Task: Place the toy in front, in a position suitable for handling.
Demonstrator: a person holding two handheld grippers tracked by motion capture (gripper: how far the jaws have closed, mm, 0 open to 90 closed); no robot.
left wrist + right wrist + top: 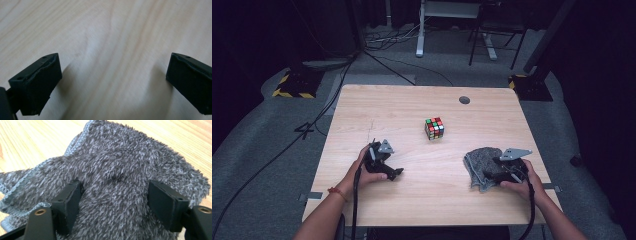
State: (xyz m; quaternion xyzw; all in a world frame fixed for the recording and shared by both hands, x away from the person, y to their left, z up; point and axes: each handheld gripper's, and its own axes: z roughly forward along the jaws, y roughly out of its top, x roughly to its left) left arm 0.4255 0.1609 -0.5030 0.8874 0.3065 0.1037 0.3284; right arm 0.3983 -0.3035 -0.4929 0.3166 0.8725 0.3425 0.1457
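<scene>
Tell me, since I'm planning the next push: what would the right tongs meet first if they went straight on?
Most likely the grey fuzzy cloth: the right tongs are open, and it bunches up right between the jaws, seemingly already touching.

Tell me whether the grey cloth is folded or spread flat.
Neither: the grey cloth lies bunched, with raised folds, under the open right claw.

A scrambled puzzle cube [434,128] sits mid-table [412,200], alone.
</scene>
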